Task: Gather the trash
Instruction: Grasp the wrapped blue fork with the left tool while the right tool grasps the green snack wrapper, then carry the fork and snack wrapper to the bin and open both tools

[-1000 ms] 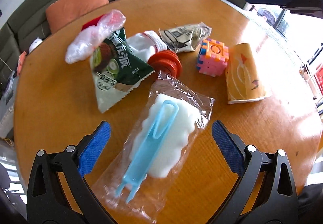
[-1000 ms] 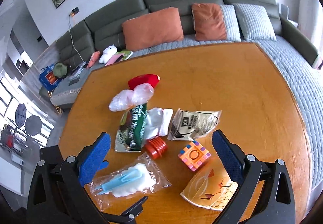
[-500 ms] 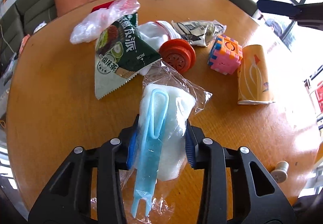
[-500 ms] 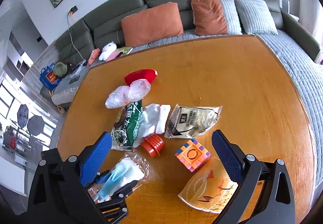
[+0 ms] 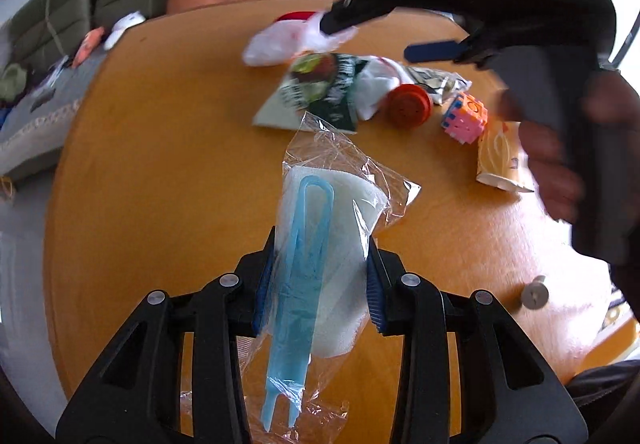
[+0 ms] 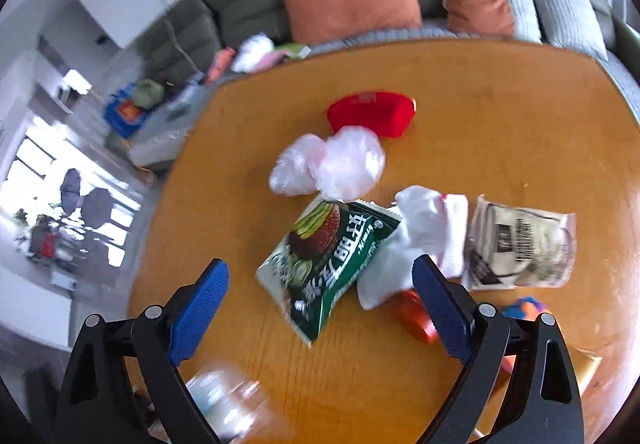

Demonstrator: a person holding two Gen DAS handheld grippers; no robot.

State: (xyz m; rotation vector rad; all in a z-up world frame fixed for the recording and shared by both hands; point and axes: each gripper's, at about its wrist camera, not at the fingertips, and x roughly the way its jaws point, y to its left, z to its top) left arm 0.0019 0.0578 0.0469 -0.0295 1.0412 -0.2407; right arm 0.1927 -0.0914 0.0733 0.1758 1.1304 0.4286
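change since a second ago: the left gripper [image 5: 318, 284] stood wide open around the clear packet [image 5: 320, 244] lying on the table [image 5: 160, 164]; now its blue pads are clamped on the packet's white foam from both sides. the right gripper [image 6: 320, 304], then farther back, now hovers over the green snack wrapper [image 6: 332, 264].
right gripper state: wide apart and closing slightly; nothing pressed between the pads, the wrapper lies on the table below them.
packet axis: long axis runs along the left gripper's fingers, away from the camera; the light blue clip [image 5: 300, 264] inside has its looped end far and its forked end near.
packet place: held in the left gripper over the near part of the table.
wrapper axis: long side diagonal, from lower left up toward the white cloth [image 6: 420, 236].
hidden or unclear: whether the packet's near end touches the table cannot be told; the right wrist view is blurred; the orange disc [image 6: 416, 316] and the toy cube [image 6: 524, 308] are partly behind the right gripper's finger; in the left view a hand [image 5: 560, 172] covers part of the orange sleeve [image 5: 500, 156].
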